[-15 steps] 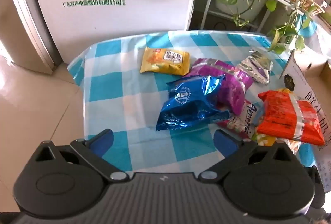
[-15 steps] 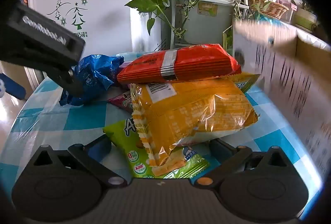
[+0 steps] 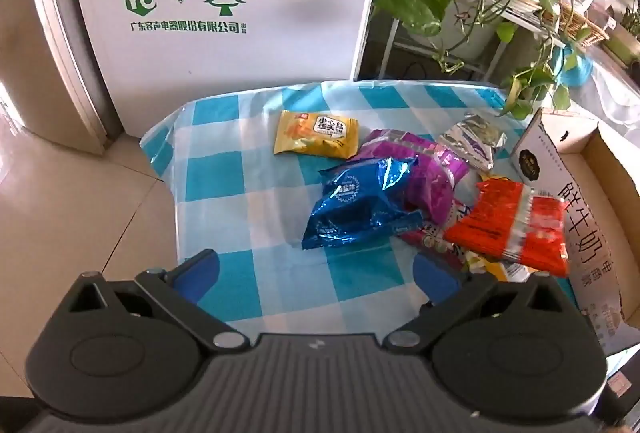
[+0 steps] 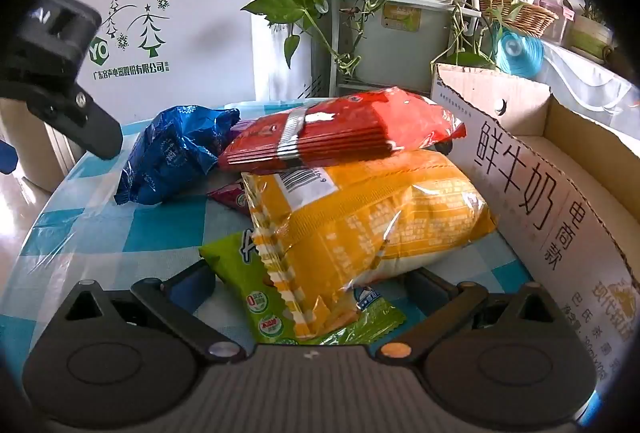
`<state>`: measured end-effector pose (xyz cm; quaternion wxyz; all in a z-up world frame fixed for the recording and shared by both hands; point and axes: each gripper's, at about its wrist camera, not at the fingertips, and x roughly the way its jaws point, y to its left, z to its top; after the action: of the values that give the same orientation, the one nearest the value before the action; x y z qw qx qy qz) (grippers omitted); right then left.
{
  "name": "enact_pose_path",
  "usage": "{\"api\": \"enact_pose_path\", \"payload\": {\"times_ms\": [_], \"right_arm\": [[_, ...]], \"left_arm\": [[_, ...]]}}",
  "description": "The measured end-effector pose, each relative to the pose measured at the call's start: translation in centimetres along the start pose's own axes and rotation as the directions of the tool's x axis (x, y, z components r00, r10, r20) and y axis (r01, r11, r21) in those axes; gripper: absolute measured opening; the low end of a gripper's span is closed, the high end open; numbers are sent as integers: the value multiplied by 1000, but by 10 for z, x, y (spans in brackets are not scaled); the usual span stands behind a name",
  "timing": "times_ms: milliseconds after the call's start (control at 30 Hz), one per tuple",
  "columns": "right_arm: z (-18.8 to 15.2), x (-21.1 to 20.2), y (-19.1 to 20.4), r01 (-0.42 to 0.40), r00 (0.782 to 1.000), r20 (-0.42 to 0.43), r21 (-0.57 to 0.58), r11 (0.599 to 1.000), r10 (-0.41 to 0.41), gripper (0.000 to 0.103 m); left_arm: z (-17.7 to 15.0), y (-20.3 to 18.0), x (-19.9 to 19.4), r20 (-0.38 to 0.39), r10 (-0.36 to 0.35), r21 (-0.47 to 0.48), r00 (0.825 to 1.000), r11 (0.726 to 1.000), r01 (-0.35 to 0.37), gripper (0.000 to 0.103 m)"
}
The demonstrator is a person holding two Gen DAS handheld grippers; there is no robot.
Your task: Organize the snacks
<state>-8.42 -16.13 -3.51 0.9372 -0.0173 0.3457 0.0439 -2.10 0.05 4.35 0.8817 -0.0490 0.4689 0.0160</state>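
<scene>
Taking the cardboard box (image 4: pixel 516 169) at the right edge of the checked surface (image 3: pixel 224 189) as the landmark, the snacks lie in a loose heap to its left.

Farthest from the box is a small yellow packet (image 3: pixel 316 134), flat and alone, probably light and easy to pinch across its middle. Nearer the box sits the blue foil bag (image 3: pixel 360 205), crumpled and puffy; the foil looks slick, so its crimped end seam seems the safer hold. It leans on a purple bag (image 3: pixel 424 169), with a silver packet (image 3: pixel 474 143) behind that, close to the box's far corner.

Right beside the box wall, the red pack (image 4: pixel 344 133) rests on top of the big yellow bag (image 4: pixel 368 225), which in turn overlaps a green packet (image 4: pixel 248 273). The red one looks flat and fairly stiff, the top of the stack, and likely the first to lift. The yellow bag is air-filled and soft; squeezing its belly could crush the contents, so its serrated edge is better.

The left gripper (image 3: pixel 316 273) hovers over bare cloth, jaws wide apart and empty. The right gripper (image 4: pixel 308 293) also has its jaws wide apart, the yellow and green bags' near ends between them, not clamped.
</scene>
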Motion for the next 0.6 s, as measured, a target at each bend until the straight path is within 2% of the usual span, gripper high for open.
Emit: {"api": "enact_pose_path", "payload": {"times_ms": [200,600], "right_arm": [[0,0,1,2,1000,2,-1,1000,-2,103],[1,1,1,2,1000,1,-1,1000,-2,103]], "left_arm": [[-10,1,-4,39,5,17,999,1000,-6,102],[-4,-4,-26,134,-8,26,991,1000,4,102]]}}
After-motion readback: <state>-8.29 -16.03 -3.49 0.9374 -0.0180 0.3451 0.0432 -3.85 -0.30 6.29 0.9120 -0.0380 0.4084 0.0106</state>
